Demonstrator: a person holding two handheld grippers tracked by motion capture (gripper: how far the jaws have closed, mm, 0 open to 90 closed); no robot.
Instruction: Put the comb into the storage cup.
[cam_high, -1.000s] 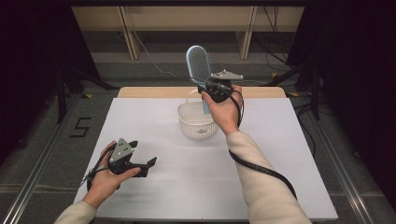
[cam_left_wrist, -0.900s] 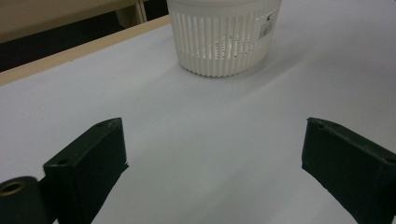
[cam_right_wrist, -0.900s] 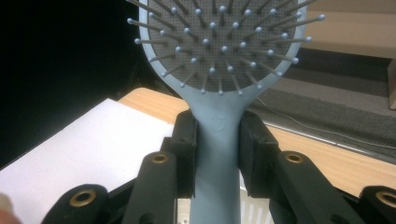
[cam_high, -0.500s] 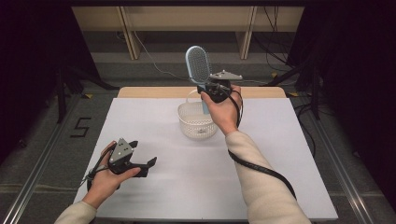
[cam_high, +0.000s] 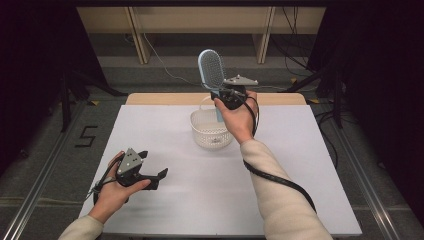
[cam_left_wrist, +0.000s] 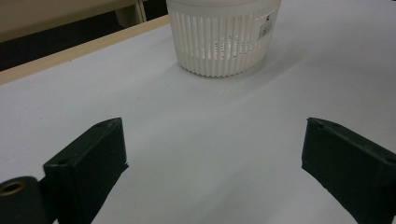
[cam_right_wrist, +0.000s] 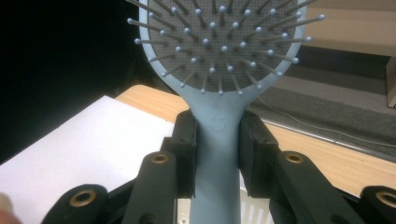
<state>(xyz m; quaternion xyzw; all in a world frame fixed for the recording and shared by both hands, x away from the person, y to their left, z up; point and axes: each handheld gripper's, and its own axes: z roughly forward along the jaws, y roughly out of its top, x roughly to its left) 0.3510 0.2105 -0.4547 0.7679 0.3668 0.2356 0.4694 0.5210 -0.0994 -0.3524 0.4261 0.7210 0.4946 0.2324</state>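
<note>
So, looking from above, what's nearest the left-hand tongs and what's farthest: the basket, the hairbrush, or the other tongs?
From the left tongs:
1. Basket, mid-table, up and to the right.
2. Right tongs, raised over the basket's far side.
3. Hairbrush head, sticking up beyond them.

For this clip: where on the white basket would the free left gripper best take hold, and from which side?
The upper rim of the white basket, coming from above on its left side. The left gripper is open and idle; the wall is round and too wide to span, and the right gripper holds the hairbrush over the other side.
</note>
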